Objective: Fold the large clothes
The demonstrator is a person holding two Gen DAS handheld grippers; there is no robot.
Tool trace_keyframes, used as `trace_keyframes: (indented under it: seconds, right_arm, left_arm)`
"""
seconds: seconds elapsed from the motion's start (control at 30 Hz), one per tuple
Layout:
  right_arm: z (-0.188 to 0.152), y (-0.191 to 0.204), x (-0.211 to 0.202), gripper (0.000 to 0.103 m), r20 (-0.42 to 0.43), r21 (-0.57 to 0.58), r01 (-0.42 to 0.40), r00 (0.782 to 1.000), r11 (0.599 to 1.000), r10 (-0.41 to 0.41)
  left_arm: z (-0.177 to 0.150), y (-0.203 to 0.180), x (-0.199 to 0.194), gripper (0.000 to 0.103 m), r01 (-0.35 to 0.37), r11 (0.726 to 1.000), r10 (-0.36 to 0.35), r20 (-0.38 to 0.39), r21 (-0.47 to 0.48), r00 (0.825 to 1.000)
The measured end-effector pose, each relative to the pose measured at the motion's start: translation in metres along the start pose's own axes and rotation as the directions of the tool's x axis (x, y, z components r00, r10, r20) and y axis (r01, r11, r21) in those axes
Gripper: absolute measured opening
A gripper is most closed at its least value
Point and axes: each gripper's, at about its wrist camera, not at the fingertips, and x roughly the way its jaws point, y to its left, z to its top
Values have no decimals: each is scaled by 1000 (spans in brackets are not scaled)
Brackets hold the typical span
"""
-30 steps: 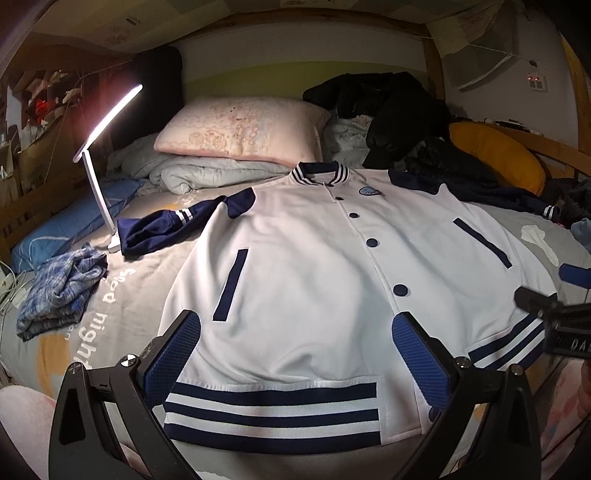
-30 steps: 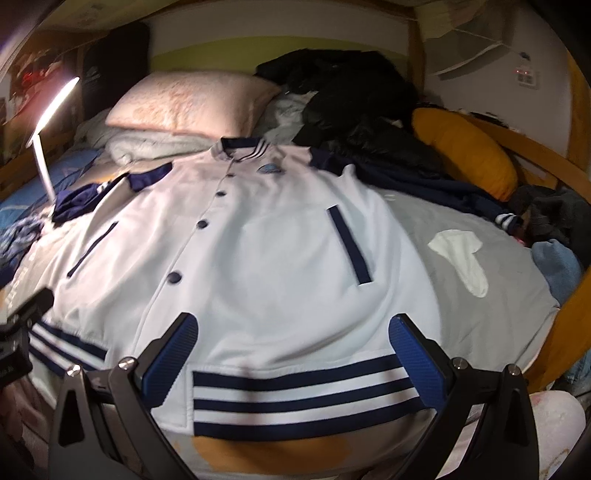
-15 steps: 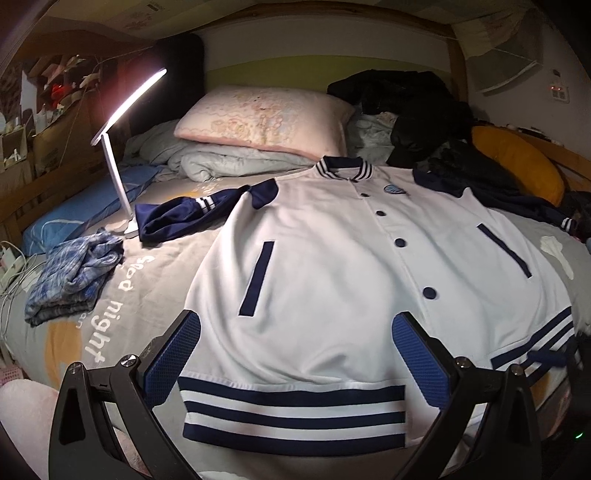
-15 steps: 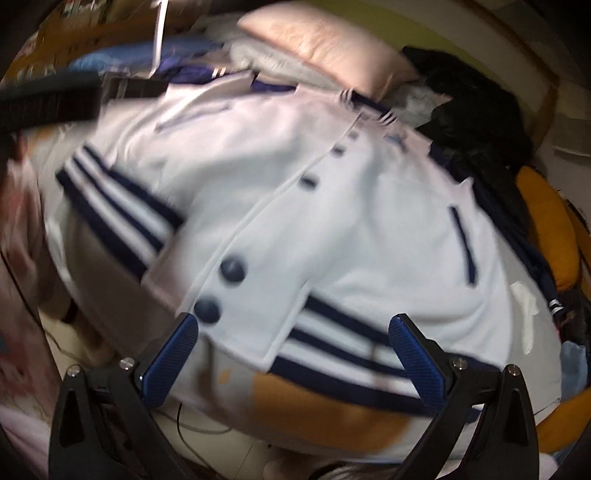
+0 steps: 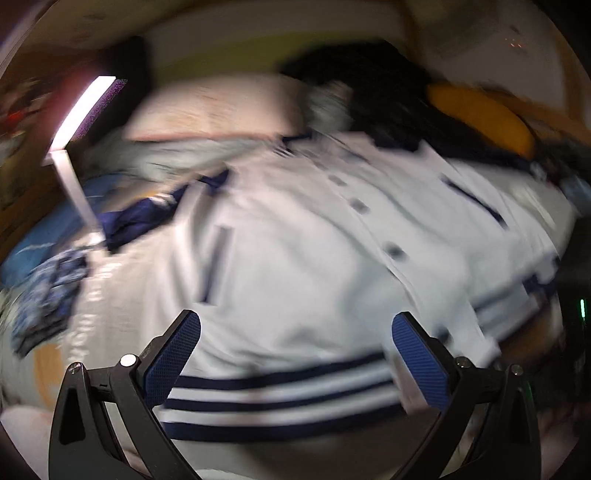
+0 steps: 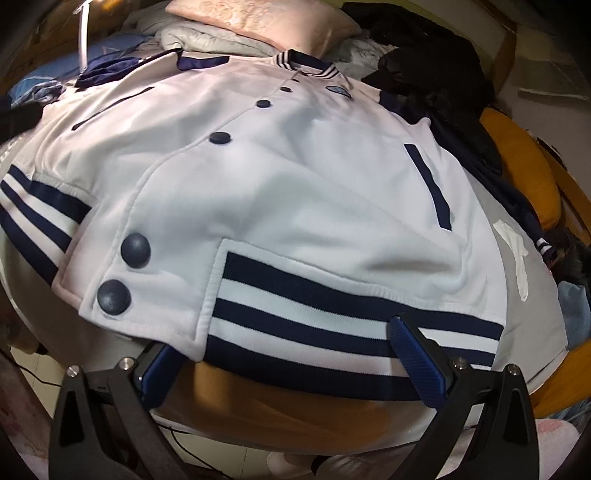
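Right tongs [image 6: 291,356] were spread at the near hem of the white jacket [image 6: 295,177] lying buttoned on the bed, the left finger [image 6: 159,365] tucked under the hem. Left tongs [image 5: 295,354] hung spread above the jacket; that view was blurred.

A lit white desk lamp [image 5: 79,122] stands far left on the bed [image 6: 517,288]. A pink pillow [image 6: 266,18] lies far against the wall [image 5: 480,48], an orange cushion [image 6: 517,166] right.
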Motion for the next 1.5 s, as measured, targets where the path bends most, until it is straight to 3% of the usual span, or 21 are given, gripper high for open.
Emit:
trace_keyframes:
  seconds: [0.07,0.2,0.37,0.53,0.67,0.73,0.77,0.8,0.87,0.9,0.97,1.0,1.03,1.07,1.23,1.33,1.43,1.5]
  right_arm:
    - [-4,4,-5,103,12,-11,9,1000,1000,-9]
    - [-23,12,-3,103,-1,-77,94,996,993,-94]
    - [-30,4,-4,103,7,-79,110,994,991,-109]
    - [-35,22,-10,103,120,-194,266,962,944,-246]
    - [-27,2,-8,103,54,-91,216,976,972,-212]
    - [-24,-7,-12,103,59,-39,218,975,975,-215]
    - [-21,-14,-18,99,83,0,232,969,973,-231]
    - [-19,-18,-24,97,103,30,237,966,971,-239]
    - [-17,-28,-32,84,125,84,210,968,974,-219]
    - [-17,-34,-36,79,123,114,181,973,977,-194]
    - [-14,-44,-37,52,106,164,107,986,981,-125]
    - [-11,-50,-37,44,96,182,44,993,982,-63]
    - [-4,-54,-38,29,83,183,-18,997,983,3]
    - [3,-56,-39,26,77,178,-40,997,983,26]
    - [47,-74,-67,22,142,105,-68,988,992,53]
    - [88,-90,-55,17,136,89,-72,989,993,60]
    - [121,-101,-21,17,88,93,-93,992,991,85]
    - [133,-109,3,17,53,116,-180,983,977,175]
  left_arm:
    - [-7,-17,7,103,69,994,-64,-58,80,996]
    - [-21,-37,8,103,46,980,-35,-59,196,998]
    - [-44,-36,17,103,46,973,-20,-118,228,993]
    - [-69,-31,31,103,-84,949,125,-117,303,985]
    - [-66,-6,39,103,-194,953,224,-110,232,968]
    - [-60,15,41,103,-271,948,291,-110,168,950]
    - [-56,26,43,102,-276,953,291,-120,128,949]
    - [-51,38,44,99,-256,964,264,-132,73,956]
    - [-44,55,42,71,-193,981,188,-143,-21,972]
    - [-41,59,42,64,-170,984,163,-145,-43,976]
    - [-31,64,39,39,-152,987,145,-137,-42,980]
    - [-25,65,37,37,-145,989,139,-132,-39,982]
    - [-18,67,34,36,-132,990,126,-130,-40,983]
    - [-9,70,31,36,-112,993,106,-131,-44,986]
    - [42,84,31,36,-58,998,54,-145,-20,988]
    - [71,97,52,36,-30,998,22,-175,-46,984]
    - [85,115,90,36,19,990,-53,-247,-137,967]
    - [84,125,118,35,43,979,-103,-296,-201,950]
